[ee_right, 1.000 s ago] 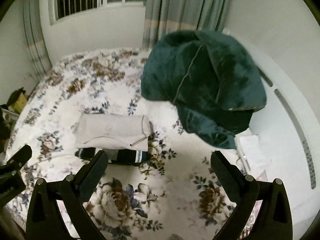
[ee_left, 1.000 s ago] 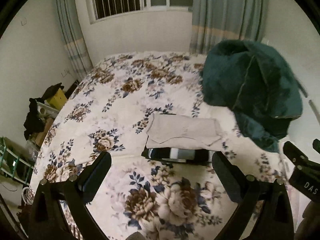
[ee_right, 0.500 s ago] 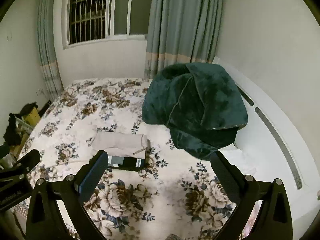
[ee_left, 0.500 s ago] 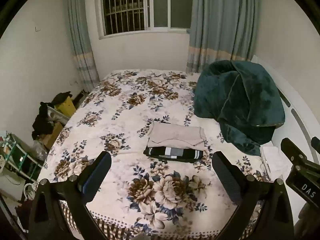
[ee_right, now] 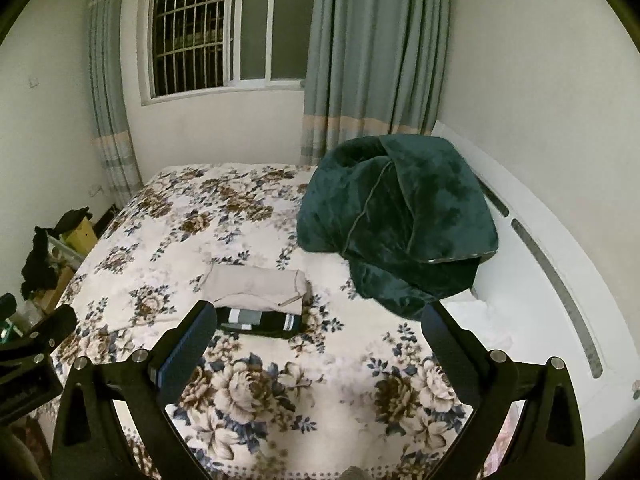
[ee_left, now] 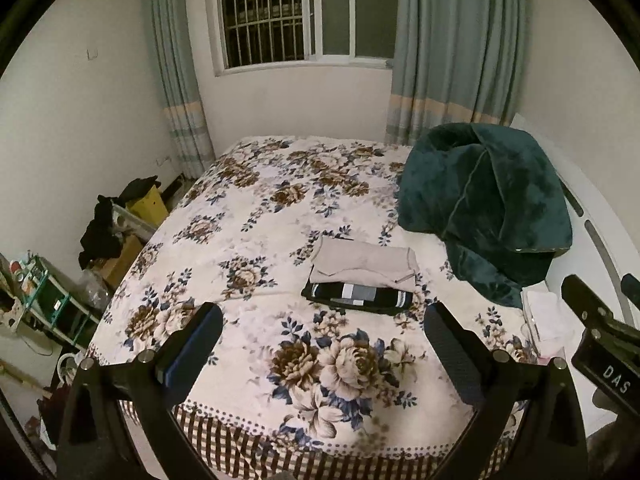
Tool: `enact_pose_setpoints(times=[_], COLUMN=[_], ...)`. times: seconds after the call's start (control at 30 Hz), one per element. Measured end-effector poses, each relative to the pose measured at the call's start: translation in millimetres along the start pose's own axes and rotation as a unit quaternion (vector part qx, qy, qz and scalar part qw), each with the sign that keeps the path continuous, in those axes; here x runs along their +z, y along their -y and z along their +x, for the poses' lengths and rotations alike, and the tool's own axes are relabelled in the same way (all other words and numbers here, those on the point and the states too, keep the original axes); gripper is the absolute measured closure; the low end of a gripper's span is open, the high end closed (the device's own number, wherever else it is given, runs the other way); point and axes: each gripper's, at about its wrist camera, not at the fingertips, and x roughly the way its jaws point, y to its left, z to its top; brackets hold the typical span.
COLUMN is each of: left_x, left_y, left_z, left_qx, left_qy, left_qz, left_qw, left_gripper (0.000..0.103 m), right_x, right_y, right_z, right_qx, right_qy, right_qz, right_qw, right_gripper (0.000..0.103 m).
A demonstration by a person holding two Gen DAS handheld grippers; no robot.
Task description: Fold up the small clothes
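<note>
Left gripper [ee_left: 324,336]: fingers [ee_left: 192,354] spread wide, nothing btwn them, held in the air over the near end of the bed [ee_left: 256,216]. Right gripper [ee_right: 316,336]: same, fingers [ee_right: 188,354] wide apart, empty, also above the near end of the bed. In the left view the right gripper's body shows at the far right edge [ee_left: 604,348]; in the right view the left gripper's body shows at the far left edge [ee_right: 28,344], so the 2 sit side by side, apart.

Beyond the fingertips: the folded stack, on the floral bedspread, roughly mid-bed, a bit toward the headboard side. Bottom = black garment w/ grey and white stripes [ee_left: 356,298] [ee_right: 260,322], folded flat. On top = beige garment [ee_left: 364,262] [ee_right: 256,290], folded into a rectangle, set slightly back so the striped edge shows in front. Neither gripper touches the stack.

Right of the stack, near but not touching: dark green plush blanket [ee_left: 484,208] [ee_right: 396,220], heaped up against the white headboard [ee_right: 552,272]. A white pillow [ee_left: 546,316] lies below the blanket at the bed's edge.

Farther out: window w/ bars [ee_left: 276,12] on the back wall, grey-blue curtains [ee_left: 456,48] both sides. Left of the bed, on the floor: a pile of boxes w/ black cloth over them [ee_left: 116,224], and a green shelf rack [ee_left: 36,304] nearer the camera.
</note>
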Motion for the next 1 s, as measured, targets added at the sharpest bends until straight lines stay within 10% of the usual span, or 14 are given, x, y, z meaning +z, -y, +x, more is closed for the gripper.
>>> enact_pose_setpoints(times=[1.0], left_x=[9.3], left_y=[-5.2], left_z=[-16.0], left_qx=[0.000], left_qy=[0.014], left_qz=[-0.004], left_qw=[0.9999], left_gripper=[0.000], right_x=[18.9], right_y=[-2.7], right_z=[-5.3], right_qx=[0.016], right_qy=[0.003], right_qz=[-0.010], right_qw=[1.000], right_gripper=[0.000])
